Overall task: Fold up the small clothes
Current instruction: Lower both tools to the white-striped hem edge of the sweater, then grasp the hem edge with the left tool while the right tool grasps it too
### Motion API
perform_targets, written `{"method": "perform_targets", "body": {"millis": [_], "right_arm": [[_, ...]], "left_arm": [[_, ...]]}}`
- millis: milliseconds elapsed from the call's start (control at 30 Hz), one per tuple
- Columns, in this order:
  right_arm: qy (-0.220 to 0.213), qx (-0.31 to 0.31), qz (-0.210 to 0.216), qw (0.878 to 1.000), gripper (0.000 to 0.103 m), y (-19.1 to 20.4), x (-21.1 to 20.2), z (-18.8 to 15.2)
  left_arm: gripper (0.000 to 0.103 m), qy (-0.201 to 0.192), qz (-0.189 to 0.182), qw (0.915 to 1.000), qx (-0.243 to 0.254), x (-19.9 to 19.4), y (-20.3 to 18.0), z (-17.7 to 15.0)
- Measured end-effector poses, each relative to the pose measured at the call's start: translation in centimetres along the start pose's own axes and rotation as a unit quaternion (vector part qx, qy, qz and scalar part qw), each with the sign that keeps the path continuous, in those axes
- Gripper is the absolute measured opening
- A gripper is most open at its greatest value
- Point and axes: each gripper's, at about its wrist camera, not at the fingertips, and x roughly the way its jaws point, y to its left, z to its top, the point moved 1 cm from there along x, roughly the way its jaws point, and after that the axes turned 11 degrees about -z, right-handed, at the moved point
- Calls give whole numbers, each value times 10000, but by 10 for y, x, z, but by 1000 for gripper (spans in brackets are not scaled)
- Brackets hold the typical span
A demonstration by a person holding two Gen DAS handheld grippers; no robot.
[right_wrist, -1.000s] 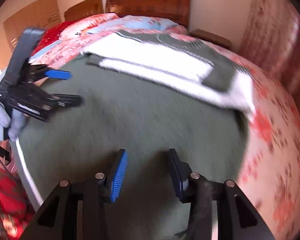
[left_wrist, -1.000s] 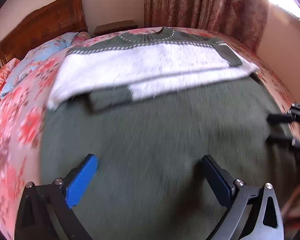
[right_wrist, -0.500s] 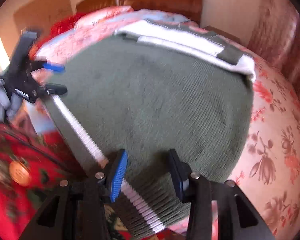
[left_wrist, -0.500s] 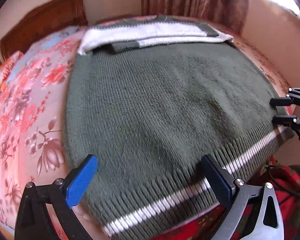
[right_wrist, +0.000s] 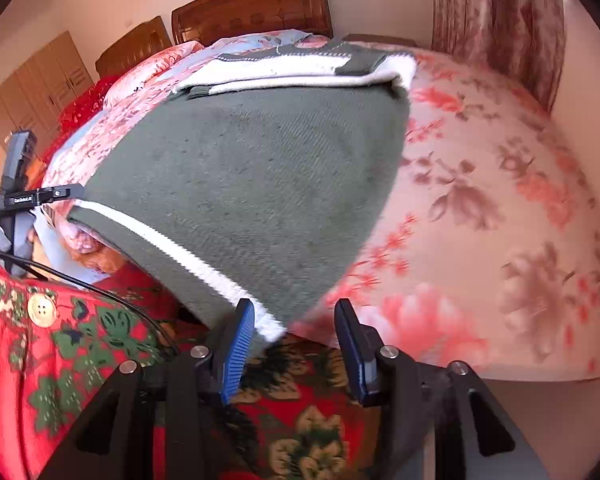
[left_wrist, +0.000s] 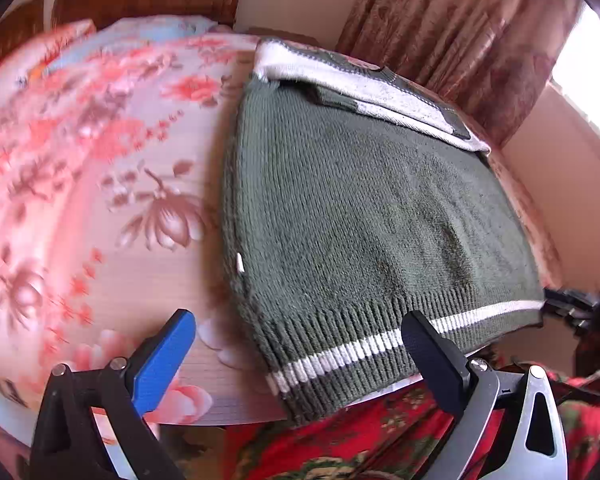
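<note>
A dark green knitted sweater lies flat on the floral bed sheet. Its white upper part and folded-in sleeves are at the far end. The ribbed hem with a white stripe runs along the near bed edge. My left gripper is open wide, and the hem's left corner shows between its fingers, untouched. In the right wrist view the sweater ends at its right hem corner, just in front of my open right gripper, close to the blue pad. The left gripper shows at the far left.
A person's red floral garment with a button and a black cable sit below the bed edge. A wooden headboard and pillows are at the far end, curtains on the right, and a wardrobe on the left.
Both grippers have drawn back from over the sweater's middle to its hem at the near bed edge, the left towards the left corner, the right towards the right corner. Both stay open.
</note>
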Motion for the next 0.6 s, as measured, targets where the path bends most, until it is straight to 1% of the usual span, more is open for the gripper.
{"method": "perform_targets", "body": {"millis": [100, 133, 200, 233, 300, 367, 467, 600], "right_arm": [[-64, -101, 24, 9999, 42, 9, 3, 6], [-69, -102, 19, 9999, 42, 11, 1, 4], [-102, -127, -30, 9999, 35, 17, 3, 6], [-104, -172, -68, 9998, 35, 19, 4, 6], [-94, -202, -88, 9997, 34, 20, 4, 5], [-74, -172, -59, 9998, 34, 18, 2, 3], [-130, -267, -113, 9995, 33, 21, 2, 4], [-219, -319, -183, 9991, 31, 25, 4, 5]], "left_arm": [[103, 60, 101, 9997, 204, 3, -8, -3], [103, 70, 39, 9998, 209, 3, -9, -2], [103, 139, -213, 9995, 208, 5, -15, -2], [103, 170, -233, 9993, 235, 6, -18, -2], [103, 188, -102, 9993, 309, 10, -18, 0], [103, 192, 19, 9994, 274, 9, -16, 1], [103, 176, 37, 9996, 196, 14, -16, 5], [103, 274, 214, 9987, 385, 19, -28, 10]]}}
